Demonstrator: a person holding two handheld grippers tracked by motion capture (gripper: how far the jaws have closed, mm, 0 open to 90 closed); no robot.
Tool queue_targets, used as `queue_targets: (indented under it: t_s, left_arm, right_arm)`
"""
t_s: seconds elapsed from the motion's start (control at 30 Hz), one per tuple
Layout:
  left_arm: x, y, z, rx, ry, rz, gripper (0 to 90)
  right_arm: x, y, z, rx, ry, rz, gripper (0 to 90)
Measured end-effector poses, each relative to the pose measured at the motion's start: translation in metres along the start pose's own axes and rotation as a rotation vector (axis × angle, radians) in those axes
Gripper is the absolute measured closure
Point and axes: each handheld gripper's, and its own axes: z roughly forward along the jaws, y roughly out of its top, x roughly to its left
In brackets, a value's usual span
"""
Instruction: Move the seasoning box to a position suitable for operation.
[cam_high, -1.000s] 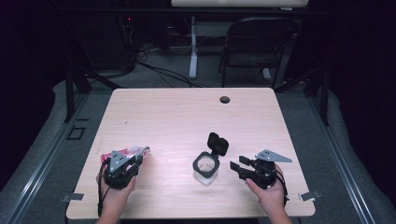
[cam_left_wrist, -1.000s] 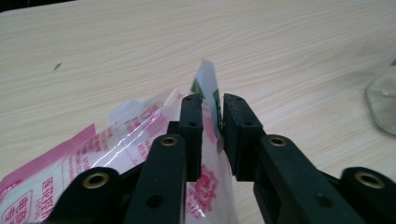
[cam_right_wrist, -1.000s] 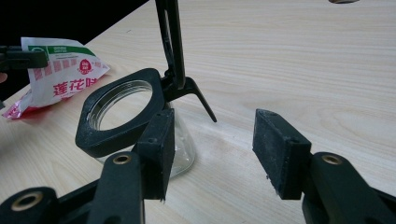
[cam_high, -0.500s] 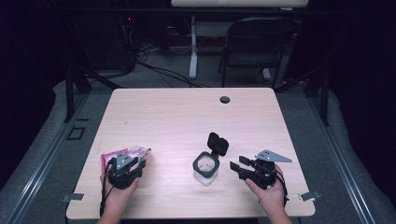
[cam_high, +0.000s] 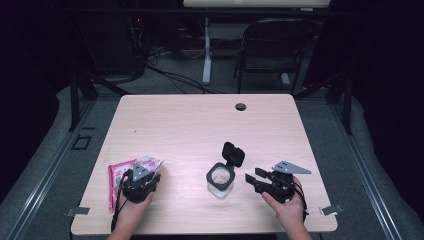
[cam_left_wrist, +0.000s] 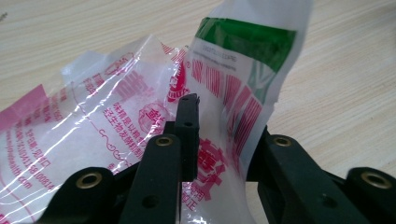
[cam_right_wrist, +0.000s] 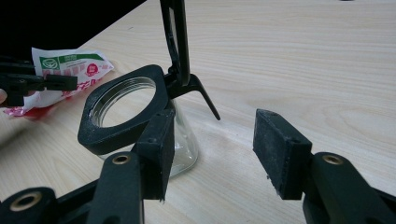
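Two clear sachets with pink print lie at the table's front left. One sachet (cam_left_wrist: 243, 70), with a green band, stands up between the jaws of my left gripper (cam_left_wrist: 224, 126), whose jaws have just been closing and now press on it. The other sachet (cam_left_wrist: 93, 116) lies flat beside it. In the high view my left gripper (cam_high: 147, 172) sits over the sachets (cam_high: 117, 175). A glass jar (cam_high: 220, 180) with a black collar and a hinged lid (cam_high: 233, 154) raised stands front centre. My right gripper (cam_right_wrist: 219, 144) is open just right of the jar (cam_right_wrist: 121, 100), with nothing between its pads.
The wooden table (cam_high: 200, 125) has a cable hole (cam_high: 240, 106) near its far edge. A folding chair (cam_high: 275, 45) and cables stand behind it on the dark floor. Tape tabs mark the front corners.
My left gripper has sunk slightly toward the table's front edge over the sachets. The right hand and the jar have kept still.
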Motion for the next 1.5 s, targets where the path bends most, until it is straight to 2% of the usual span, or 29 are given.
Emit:
queue_targets:
  t_s: [0.1, 0.2, 0.37, 0.47, 0.7, 0.87, 1.03, 1.13, 1.33, 1.5]
  left_arm:
    - [0.001, 0.0, 0.001, 0.002, 0.005, -0.009, 78.3]
    - [0.002, 0.0, 0.001, 0.003, 0.005, -0.012, 84.0]
    - [0.005, 0.001, -0.003, -0.009, -0.006, -0.04, 89.6]
    - [0.009, 0.002, -0.006, -0.02, -0.013, -0.058, 90.0]
    - [0.012, 0.006, -0.013, -0.036, -0.022, -0.06, 90.0]
    - [0.019, 0.014, -0.026, -0.05, 0.002, -0.033, 90.0]
    - [0.029, 0.021, -0.041, -0.077, 0.015, -0.058, 90.0]
    - [0.031, 0.025, -0.047, -0.094, 0.027, -0.054, 90.0]
    - [0.033, 0.039, -0.062, -0.104, 0.084, 0.015, 90.0]
    - [0.038, 0.049, -0.073, -0.137, 0.103, 0.021, 90.0]
  right_arm:
    - [0.0, 0.0, 0.0, -0.001, 0.002, 0.001, 48.6]
    - [0.0, 0.0, 0.0, 0.001, -0.002, 0.001, 48.6]
    - [0.0, 0.0, 0.0, 0.0, 0.001, 0.003, 48.6]
    - [-0.001, 0.0, -0.001, 0.0, -0.001, 0.0, 48.6]
    - [-0.002, 0.0, -0.002, 0.0, -0.003, 0.0, 48.6]
    - [-0.002, 0.0, -0.002, -0.005, -0.003, 0.004, 48.6]
    - [-0.003, 0.001, -0.002, -0.003, -0.006, 0.004, 48.6]
    - [-0.003, 0.0, -0.002, -0.005, -0.008, 0.007, 48.6]
    - [-0.002, 0.0, 0.0, -0.001, -0.004, 0.012, 48.6]
    - [-0.004, 0.0, 0.0, -0.001, -0.004, 0.014, 48.6]
